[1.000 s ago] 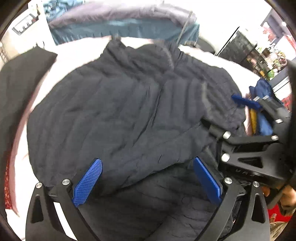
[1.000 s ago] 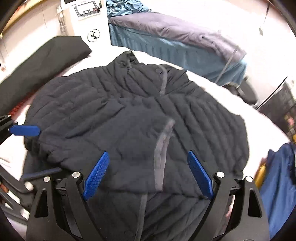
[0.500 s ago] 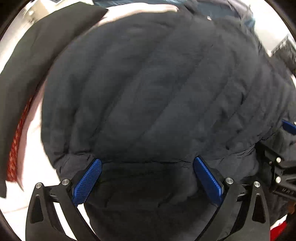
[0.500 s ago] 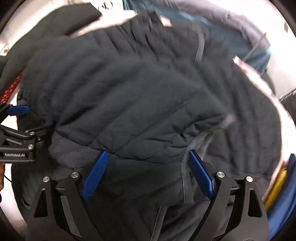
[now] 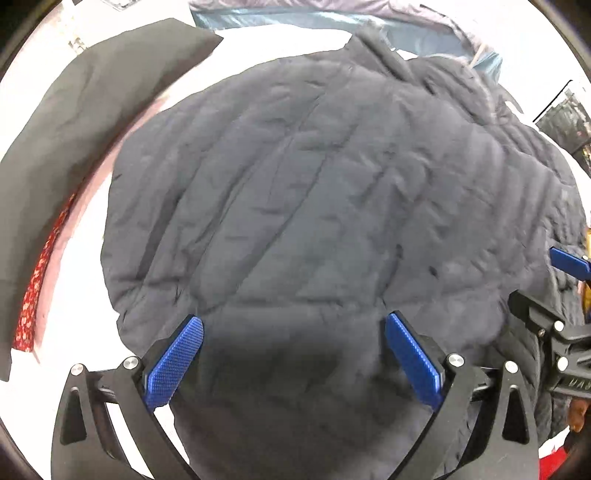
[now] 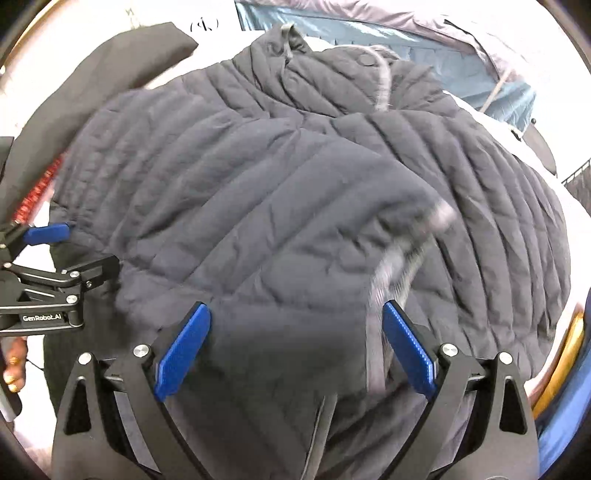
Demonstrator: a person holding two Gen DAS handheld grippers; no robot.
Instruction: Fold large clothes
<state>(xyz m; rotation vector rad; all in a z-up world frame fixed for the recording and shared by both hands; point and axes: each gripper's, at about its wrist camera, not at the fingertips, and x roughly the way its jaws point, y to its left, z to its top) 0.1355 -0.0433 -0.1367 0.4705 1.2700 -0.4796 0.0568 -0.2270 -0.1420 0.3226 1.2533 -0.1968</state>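
Note:
A dark quilted puffer jacket (image 5: 314,203) lies spread on a white surface (image 5: 74,332), with its collar (image 6: 288,40) at the far end. One flap with a grey zipper edge (image 6: 384,273) is folded over its middle. My left gripper (image 5: 291,321) hangs open close above the jacket's near left part, and fabric fills the space under its blue pads without being pinched. My right gripper (image 6: 295,310) hovers over the folded flap; its jaws are opening and the pads do not press the cloth. Each view shows the other gripper at its side edge: the right gripper (image 5: 546,284) and the left gripper (image 6: 79,251).
A black garment (image 5: 74,129) lies left of the jacket, with red patterned cloth (image 5: 37,288) under its edge. Blue-grey bedding (image 5: 295,18) runs along the back. A blue and yellow item (image 6: 569,369) sits at the right edge. A hand (image 6: 14,369) shows at the lower left.
Both grippers have sunk toward the jacket and tipped further down, so the jacket fills both views. The folded flap now lies just ahead of the right pads.

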